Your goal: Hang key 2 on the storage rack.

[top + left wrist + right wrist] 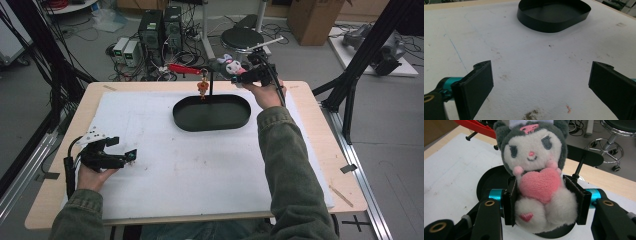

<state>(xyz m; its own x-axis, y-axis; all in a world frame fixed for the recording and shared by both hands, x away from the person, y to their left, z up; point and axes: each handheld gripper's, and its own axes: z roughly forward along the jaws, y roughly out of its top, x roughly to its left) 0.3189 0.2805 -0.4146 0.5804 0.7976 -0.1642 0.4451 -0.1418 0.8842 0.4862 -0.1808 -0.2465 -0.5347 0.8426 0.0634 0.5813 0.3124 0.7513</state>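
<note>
A plush toy (534, 152) with a grey hood, a white face and a pink heart sits between the jaws of my right gripper (545, 200), which is shut on its body. In the high view that gripper (236, 73) holds the plush toy (226, 65) above the table's far edge, just behind the black oval tray (180, 120). A thin black stand (210, 82) rises at the tray's back rim, with a red bar (185, 69) and a small orange charm (202, 87) hanging from it. My left gripper (125, 147) rests at the near left, open and holding nothing (540, 82).
A white mat (200, 170) covers most of the wooden table. The tray's wall (549, 25) lies far ahead of the left jaws. Behind the table are a stool (242, 37), computer cases (160, 27) and a cardboard box (312, 15). Black frame legs (350, 90) stand at the right.
</note>
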